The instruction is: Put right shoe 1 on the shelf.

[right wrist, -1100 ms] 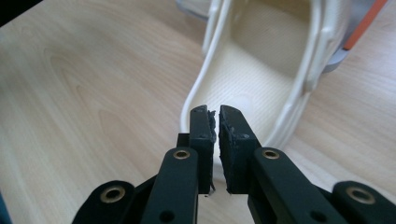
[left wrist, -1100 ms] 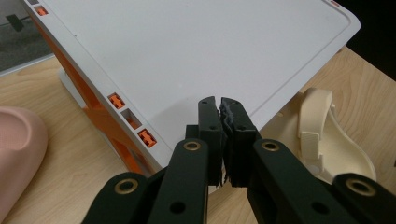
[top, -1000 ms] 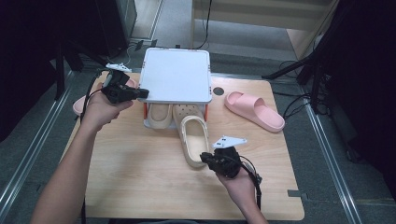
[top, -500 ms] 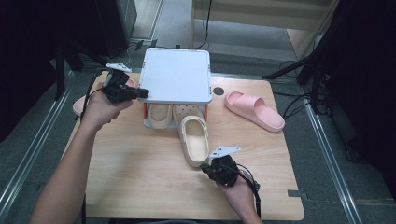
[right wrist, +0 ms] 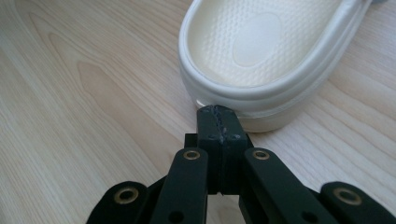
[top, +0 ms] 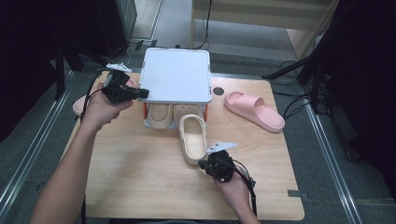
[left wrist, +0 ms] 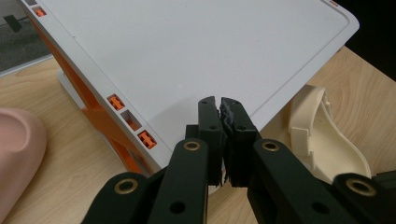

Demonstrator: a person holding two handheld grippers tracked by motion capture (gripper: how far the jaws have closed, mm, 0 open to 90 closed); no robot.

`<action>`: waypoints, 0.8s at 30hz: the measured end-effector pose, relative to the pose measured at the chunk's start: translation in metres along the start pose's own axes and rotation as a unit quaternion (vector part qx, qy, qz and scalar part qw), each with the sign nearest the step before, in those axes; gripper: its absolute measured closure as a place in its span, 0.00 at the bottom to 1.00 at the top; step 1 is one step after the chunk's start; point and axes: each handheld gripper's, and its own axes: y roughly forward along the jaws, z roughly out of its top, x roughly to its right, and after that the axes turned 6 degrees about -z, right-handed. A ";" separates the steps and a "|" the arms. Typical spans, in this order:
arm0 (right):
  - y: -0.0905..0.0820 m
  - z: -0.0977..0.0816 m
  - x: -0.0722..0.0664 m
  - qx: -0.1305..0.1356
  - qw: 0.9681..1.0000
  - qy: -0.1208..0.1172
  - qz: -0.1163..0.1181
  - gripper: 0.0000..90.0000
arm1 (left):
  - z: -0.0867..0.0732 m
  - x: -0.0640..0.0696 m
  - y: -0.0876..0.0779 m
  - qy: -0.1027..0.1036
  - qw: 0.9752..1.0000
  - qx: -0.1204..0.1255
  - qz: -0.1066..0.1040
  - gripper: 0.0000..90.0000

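High view: one cream clog [top: 159, 113] is already under the white rack [top: 176, 76]; the second clog [top: 193, 139] is half in. Right gripper [top: 214, 164], jaws together, touches its heel; left gripper [top: 140, 93], also shut, steadies the rack's corner.

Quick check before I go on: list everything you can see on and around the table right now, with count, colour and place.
Shoe rack: one, white top, orange side brackets, far middle of the table.
Clogs: two, cream; one sticks out of the rack toward the person, heel first; the other lies under the rack top.
Slides: two, pink; one on the table right of the rack, one at the left edge behind the left hand.
Table: one, light wood.
Left hand-held gripper: black, shut, at the rack top's left edge.
Right hand-held gripper: black, shut, tips at the protruding clog's heel.
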 end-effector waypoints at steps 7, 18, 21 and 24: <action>0.009 0.017 -0.006 0.018 1.000 -0.014 0.001 1.00 | -0.001 0.000 0.000 -0.001 1.000 0.002 0.000 0.97; 0.027 0.043 -0.004 0.033 0.999 -0.017 -0.007 1.00 | -0.001 0.001 0.000 0.000 1.000 0.003 0.003 0.97; 0.031 0.050 -0.001 0.037 0.999 -0.017 -0.012 1.00 | -0.001 0.001 0.000 0.000 1.000 0.004 0.002 0.97; 0.036 0.056 0.003 0.041 0.999 -0.016 -0.018 1.00 | -0.001 0.001 0.000 0.000 1.000 0.003 0.002 0.97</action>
